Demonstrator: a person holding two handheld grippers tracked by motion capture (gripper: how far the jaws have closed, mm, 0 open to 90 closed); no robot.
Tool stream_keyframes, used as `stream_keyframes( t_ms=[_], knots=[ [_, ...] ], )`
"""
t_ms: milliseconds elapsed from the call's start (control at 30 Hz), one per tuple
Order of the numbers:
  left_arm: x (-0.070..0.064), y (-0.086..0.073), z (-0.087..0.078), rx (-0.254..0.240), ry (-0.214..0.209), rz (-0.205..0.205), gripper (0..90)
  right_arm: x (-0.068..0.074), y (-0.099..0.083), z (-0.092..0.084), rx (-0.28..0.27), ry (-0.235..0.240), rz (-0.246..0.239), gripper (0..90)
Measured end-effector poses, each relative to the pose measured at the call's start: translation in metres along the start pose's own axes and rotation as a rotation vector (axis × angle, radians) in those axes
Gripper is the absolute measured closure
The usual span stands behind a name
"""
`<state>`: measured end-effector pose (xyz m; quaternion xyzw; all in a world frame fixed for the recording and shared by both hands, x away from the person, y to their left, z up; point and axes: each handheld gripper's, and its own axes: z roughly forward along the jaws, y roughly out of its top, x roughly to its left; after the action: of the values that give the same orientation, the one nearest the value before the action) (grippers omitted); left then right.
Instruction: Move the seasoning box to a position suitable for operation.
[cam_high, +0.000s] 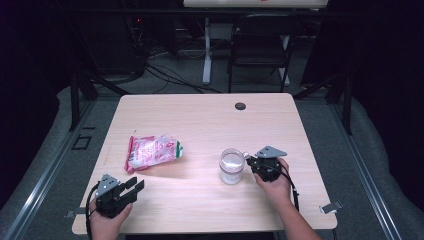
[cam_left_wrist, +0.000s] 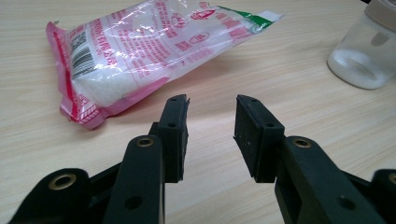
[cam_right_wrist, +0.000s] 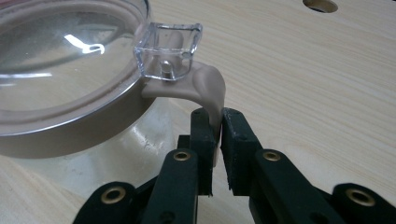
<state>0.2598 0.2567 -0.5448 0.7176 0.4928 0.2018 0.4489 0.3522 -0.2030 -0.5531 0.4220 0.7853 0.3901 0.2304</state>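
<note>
The clear glass jar with a transparent hinged lid (cam_high: 232, 165) stood on the pale wooden table (cam_high: 200, 115), right of centre, a layer of white granules in its bottom. The right gripper (cam_right_wrist: 217, 128) had its jaws pinched on the jar's beige plastic lid latch (cam_right_wrist: 208, 88), which curved down from the clear clasp. The jar looked rigid, smooth, breakable and fairly heavy; that thin latch seemed a hold for opening, not lifting, so the body wanted steadying. The left gripper (cam_left_wrist: 210, 126) rested near the table's front left, jaws parted around nothing, pointing at the soft, crinkly pink-and-clear plastic bag of white grains (cam_left_wrist: 149, 51) lying flat just beyond
</note>
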Motion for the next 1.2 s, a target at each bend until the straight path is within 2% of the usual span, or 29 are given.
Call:
stream_keyframes(
  t_ms=[133,267,400,533,633,867,1033,1100,1200],
  knots=[
    [-0.005,0.004,0.007,0.002,-0.019,0.015,65.0,0.004,-0.004,-0.005,0.001,-0.003,0.01,83.3],
    [-0.013,0.01,0.017,0.002,-0.055,0.034,65.2,0.011,-0.007,-0.011,0.006,-0.006,-0.002,83.2],
    [-0.021,0.014,0.027,0.017,-0.087,0.068,65.1,0.02,-0.012,-0.018,0.009,0.006,0.012,82.9],
    [-0.028,0.018,0.035,0.026,-0.116,0.094,65.1,0.029,-0.016,-0.024,0.011,0.008,0.006,82.7],
    [-0.031,0.021,0.039,0.023,-0.141,0.097,65.1,0.035,-0.019,-0.029,0.017,0.019,0.002,82.3],
    [-0.036,0.026,0.045,0.033,-0.163,0.118,65.1,0.049,-0.023,-0.036,0.022,0.042,-0.026,80.8],
    [-0.039,0.028,0.047,0.032,-0.185,0.093,67.4,0.055,-0.025,-0.041,0.023,0.074,-0.049,75.9],
    [-0.04,0.029,0.049,0.036,-0.188,0.103,67.7,0.056,-0.026,-0.043,0.026,0.075,-0.043,75.1],
    [-0.043,0.031,0.053,0.043,-0.189,0.125,67.6,0.056,-0.028,-0.046,0.025,0.105,-0.029,75.4]
  ],
)
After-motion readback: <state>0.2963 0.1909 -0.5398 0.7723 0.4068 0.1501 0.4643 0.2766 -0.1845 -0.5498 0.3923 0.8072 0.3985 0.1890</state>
